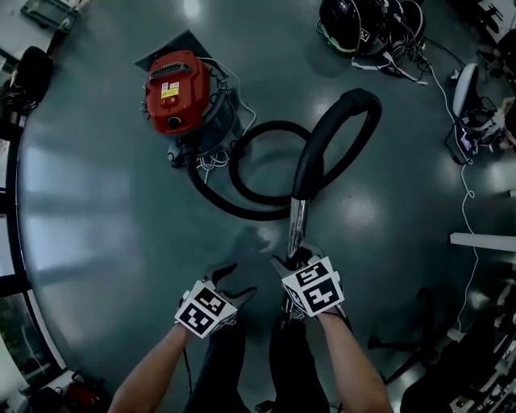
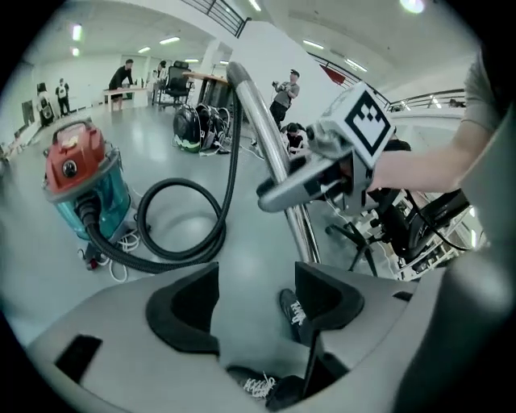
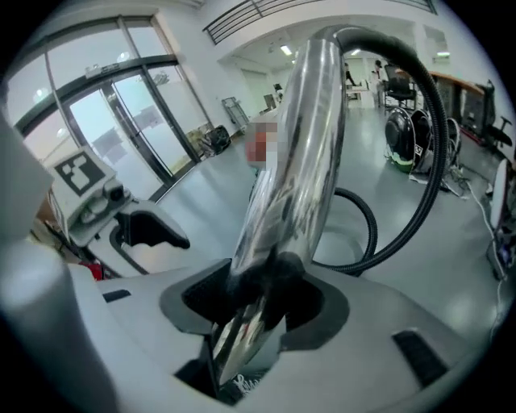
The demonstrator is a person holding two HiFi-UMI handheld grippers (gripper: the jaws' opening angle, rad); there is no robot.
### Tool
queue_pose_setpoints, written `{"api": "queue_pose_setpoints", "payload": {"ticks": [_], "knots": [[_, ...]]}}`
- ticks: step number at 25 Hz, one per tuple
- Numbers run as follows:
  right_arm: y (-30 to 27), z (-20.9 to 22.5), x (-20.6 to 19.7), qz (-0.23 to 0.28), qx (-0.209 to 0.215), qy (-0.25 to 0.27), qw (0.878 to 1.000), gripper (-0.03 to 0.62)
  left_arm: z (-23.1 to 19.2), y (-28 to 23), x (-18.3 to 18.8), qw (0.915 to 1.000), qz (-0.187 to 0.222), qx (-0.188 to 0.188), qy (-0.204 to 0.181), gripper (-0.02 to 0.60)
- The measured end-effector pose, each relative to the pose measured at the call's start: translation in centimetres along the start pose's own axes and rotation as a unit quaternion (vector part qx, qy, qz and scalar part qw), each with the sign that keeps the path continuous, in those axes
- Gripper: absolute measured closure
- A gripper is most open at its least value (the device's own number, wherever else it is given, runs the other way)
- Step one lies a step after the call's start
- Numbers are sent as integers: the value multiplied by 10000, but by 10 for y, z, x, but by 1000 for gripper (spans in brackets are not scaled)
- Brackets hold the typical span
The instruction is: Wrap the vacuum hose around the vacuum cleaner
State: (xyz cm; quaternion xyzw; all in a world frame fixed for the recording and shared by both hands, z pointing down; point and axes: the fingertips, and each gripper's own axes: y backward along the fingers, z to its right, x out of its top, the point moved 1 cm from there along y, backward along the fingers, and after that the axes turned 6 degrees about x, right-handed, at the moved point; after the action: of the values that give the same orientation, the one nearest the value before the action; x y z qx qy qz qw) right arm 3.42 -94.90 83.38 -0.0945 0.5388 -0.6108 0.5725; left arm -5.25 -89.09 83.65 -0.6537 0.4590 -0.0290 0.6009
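Note:
The red vacuum cleaner with a teal tank stands on the grey floor at the upper left. Its black hose lies in a loop beside it and rises in an arch to a chrome tube. My right gripper is shut on that chrome tube, which runs up and away between the pads. To the left of the tube, my left gripper is open and apart from it. Only floor and a shoe show between the left gripper's jaws.
Black bags and loose cables lie at the top right. A white cord trails down the right side, and a chair base stands at the lower right. People stand by tables far off. Glass doors line one wall.

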Motion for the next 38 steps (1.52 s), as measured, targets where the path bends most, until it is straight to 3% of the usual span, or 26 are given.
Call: {"api": "queue_pose_setpoints", "payload": {"ticks": [5, 8, 11, 14, 16, 18, 20, 25, 30, 33, 36, 38], "knots": [[8, 22, -12, -666, 237, 980, 9927, 416, -18, 19, 100, 9931, 858, 710, -362, 293], [8, 38, -23, -1019, 273, 1513, 9828, 422, -20, 32, 166, 9813, 1461, 1010, -745, 293], [-1, 49, -30, -1366, 338, 2034, 9689, 424, -18, 43, 215, 9633, 1867, 1356, -1373, 293], [-9, 66, -36, -1694, 315, 2418, 9549, 427, -19, 32, 237, 9455, 1791, 1488, -2276, 293], [-15, 78, -38, -1876, 269, 2633, 9459, 427, -27, 9, 231, 9387, 1383, 1456, -2801, 293], [-21, 92, -40, -2044, 189, 2865, 9358, 427, -43, -16, 219, 9356, 991, 1432, -3072, 293], [-28, 109, -41, -2195, 85, 3114, 9245, 427, -61, -37, 208, 9385, 802, 1388, -3057, 293], [-47, 150, -43, -2328, -100, 3503, 9072, 433, -96, -80, 182, 9619, 675, 1079, -2418, 293], [-82, 186, -42, -2114, -137, 3741, 9028, 442, -135, -131, 151, 9697, 653, 906, -2173, 293], [-108, 206, -49, -2048, -126, 3989, 8937, 447, -152, -164, 129, 9739, 596, 767, -2052, 293], [-132, 225, -59, -2028, -127, 4196, 8847, 449, -165, -198, 103, 9782, 382, 655, -1935, 293], [-146, 237, -64, -2011, -158, 4326, 8787, 450, -174, -220, 83, 9762, 103, 637, -2070, 293]]}}
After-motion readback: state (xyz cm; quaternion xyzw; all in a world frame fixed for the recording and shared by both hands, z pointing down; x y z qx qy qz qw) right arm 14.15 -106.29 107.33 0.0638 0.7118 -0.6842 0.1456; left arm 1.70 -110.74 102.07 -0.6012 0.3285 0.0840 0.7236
